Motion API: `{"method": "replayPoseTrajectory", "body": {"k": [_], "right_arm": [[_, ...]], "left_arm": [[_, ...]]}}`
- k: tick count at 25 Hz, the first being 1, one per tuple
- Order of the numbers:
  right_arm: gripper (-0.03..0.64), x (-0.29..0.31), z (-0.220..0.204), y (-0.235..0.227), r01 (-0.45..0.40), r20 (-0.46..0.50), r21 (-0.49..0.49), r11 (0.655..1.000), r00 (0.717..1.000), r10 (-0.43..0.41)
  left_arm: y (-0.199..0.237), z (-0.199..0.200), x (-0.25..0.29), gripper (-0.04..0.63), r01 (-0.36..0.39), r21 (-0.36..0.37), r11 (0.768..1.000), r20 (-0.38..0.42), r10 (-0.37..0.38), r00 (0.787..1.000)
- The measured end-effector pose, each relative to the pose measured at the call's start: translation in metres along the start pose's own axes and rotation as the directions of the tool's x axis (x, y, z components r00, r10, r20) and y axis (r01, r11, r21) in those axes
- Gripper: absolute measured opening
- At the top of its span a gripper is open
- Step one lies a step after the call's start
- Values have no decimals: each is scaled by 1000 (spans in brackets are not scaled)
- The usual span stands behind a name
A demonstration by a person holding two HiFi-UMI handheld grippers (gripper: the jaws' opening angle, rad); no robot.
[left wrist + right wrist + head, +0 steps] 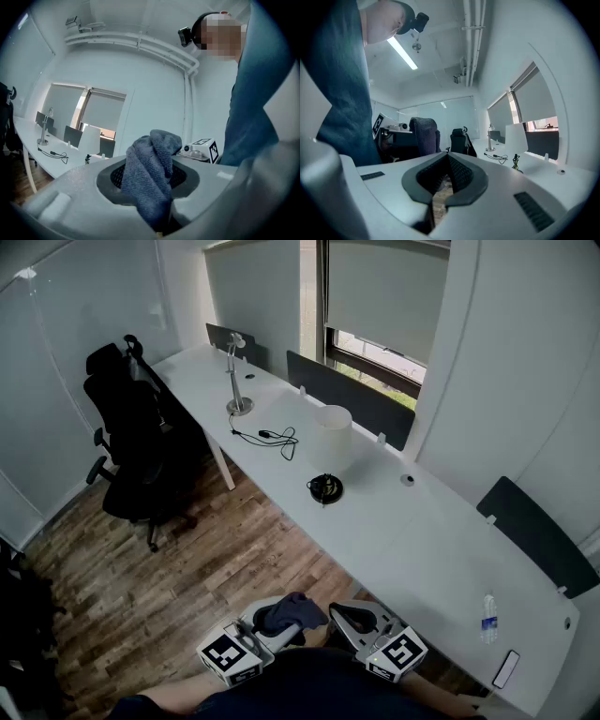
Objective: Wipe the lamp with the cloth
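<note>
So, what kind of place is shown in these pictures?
Probably an office: a long white desk with dark grey divider panels along its back, and a black wheeled office chair on the wooden floor.

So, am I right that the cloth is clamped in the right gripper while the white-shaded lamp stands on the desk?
Not quite: the cloth is clamped in the left gripper, not the right gripper, whose jaws are together on nothing. The left gripper view shows this. The white-shaded lamp does stand on the desk.
</note>
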State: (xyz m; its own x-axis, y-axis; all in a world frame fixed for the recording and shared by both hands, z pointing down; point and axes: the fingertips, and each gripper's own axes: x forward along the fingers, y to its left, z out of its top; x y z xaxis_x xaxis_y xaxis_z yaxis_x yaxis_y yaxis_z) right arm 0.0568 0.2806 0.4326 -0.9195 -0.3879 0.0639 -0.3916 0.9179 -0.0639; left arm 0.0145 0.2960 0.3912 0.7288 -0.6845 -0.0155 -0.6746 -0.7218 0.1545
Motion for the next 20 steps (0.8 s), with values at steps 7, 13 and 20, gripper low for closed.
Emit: {"method": "replayPoseTrajectory", "body": {"k": [7,13,20], "right_arm": [[11,6,1,-17,-10,-6,8,1000,1000,10],[11,13,1,-35,-27,0,26,999,1000,27],[11,22,3,-75,-23,3,54,998,1000,23]], "left_arm": [[14,-5,13,132,-21,-9,1000,-40,20,999],[27,-8,28,133,-29,-21,999,-58,28,998],[51,-5,57,133,-47,-39,998,-55,45,998]]}}
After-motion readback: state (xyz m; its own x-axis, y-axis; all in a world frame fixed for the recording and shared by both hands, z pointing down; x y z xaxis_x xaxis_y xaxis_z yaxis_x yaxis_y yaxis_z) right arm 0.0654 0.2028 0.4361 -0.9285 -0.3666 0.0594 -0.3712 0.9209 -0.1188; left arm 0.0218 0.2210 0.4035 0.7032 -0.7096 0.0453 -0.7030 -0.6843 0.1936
